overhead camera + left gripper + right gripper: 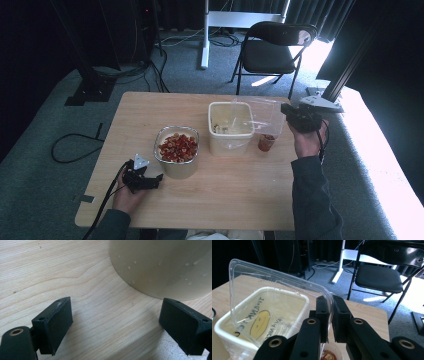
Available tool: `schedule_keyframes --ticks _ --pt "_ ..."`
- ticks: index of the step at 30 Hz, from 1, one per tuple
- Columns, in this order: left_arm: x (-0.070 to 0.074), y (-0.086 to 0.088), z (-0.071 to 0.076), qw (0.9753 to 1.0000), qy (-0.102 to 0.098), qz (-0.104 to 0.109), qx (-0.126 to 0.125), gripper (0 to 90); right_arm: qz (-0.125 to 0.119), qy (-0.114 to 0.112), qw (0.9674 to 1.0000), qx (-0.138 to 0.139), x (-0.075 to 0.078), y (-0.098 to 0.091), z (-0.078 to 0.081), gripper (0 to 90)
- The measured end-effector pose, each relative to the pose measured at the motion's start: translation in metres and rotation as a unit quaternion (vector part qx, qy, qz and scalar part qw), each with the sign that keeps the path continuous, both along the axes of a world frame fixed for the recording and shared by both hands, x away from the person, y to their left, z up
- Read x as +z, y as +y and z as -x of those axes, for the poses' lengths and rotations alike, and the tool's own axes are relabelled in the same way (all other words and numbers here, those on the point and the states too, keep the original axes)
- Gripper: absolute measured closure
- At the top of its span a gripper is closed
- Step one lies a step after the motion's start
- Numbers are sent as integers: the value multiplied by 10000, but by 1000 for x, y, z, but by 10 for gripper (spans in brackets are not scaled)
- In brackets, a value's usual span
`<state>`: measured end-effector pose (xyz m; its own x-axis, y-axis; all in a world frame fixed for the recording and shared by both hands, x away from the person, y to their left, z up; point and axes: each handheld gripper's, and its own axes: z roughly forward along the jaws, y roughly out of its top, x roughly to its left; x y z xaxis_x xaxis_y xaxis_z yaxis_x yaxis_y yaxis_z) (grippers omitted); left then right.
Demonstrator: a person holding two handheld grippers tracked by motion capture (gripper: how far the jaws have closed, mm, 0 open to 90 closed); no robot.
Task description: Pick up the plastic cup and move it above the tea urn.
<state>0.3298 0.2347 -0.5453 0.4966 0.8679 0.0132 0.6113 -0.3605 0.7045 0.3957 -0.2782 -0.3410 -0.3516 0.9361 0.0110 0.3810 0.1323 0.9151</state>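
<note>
From above, your left gripper [150, 179] lay low on the wooden table [235, 195] just near of the round bowl of red pieces [176, 150], while your right gripper [290, 112] held a clear lid [265, 116] tilted up at the right of the cream tub [230, 127], over a small red-filled cup [266, 142]. In the left gripper view your jaws stood spread wide with bare wood between them and the bowl's pale wall [160, 265] just beyond. In the right gripper view your jaws were pinched on the clear lid's rim [331, 302], the open tub [262, 315] at the left behind it.
</note>
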Motion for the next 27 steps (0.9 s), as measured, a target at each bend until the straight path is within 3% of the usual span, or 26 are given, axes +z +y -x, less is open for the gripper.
schedule_keyframes --ticks 13,27 --pt "0 0 0 10000 2 3 0 121 268 -73 9996 -38 5 15 -9 845" --pt "0 0 0 10000 -2 1 5 122 302 -103 9995 -17 10 25 -11 841"
